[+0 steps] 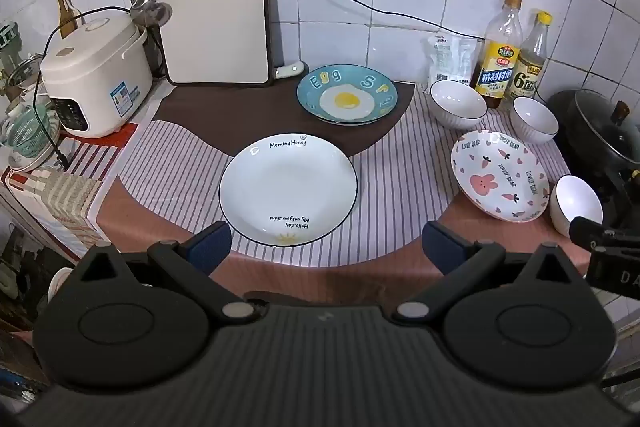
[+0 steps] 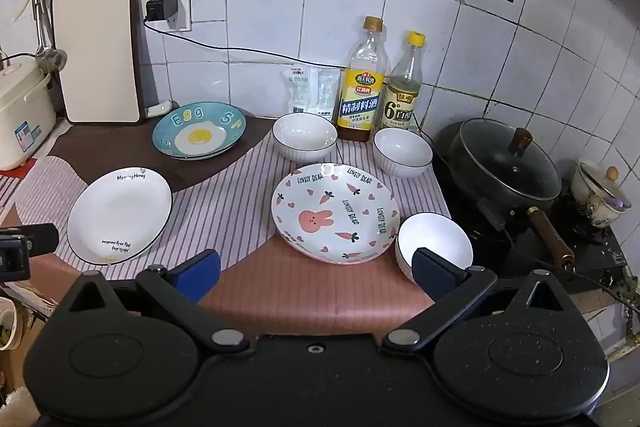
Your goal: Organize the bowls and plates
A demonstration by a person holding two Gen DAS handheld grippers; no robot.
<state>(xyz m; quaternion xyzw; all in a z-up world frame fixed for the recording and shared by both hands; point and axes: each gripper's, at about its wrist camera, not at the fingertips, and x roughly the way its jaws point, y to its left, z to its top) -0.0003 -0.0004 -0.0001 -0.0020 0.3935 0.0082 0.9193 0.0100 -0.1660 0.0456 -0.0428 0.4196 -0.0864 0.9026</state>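
A white plate point(image 1: 288, 189) point(image 2: 119, 217) lies on the striped mat. A blue egg plate point(image 1: 347, 95) point(image 2: 199, 130) sits behind it. A pink rabbit plate point(image 1: 500, 175) point(image 2: 335, 213) lies to the right. Three white bowls stand near it: one at the back left point(image 1: 458, 103) point(image 2: 305, 137), one at the back right point(image 1: 534, 119) point(image 2: 403, 151), one at the front right point(image 1: 576, 203) point(image 2: 434, 243). My left gripper point(image 1: 326, 247) is open and empty, just before the white plate. My right gripper point(image 2: 316, 273) is open and empty, before the rabbit plate and front bowl.
A rice cooker point(image 1: 96, 75) stands at the left and a cutting board point(image 1: 212, 3) leans on the tiled wall. Two bottles point(image 2: 364, 83) point(image 2: 404, 87) stand at the back. A lidded black pan point(image 2: 508, 167) sits on the stove at the right.
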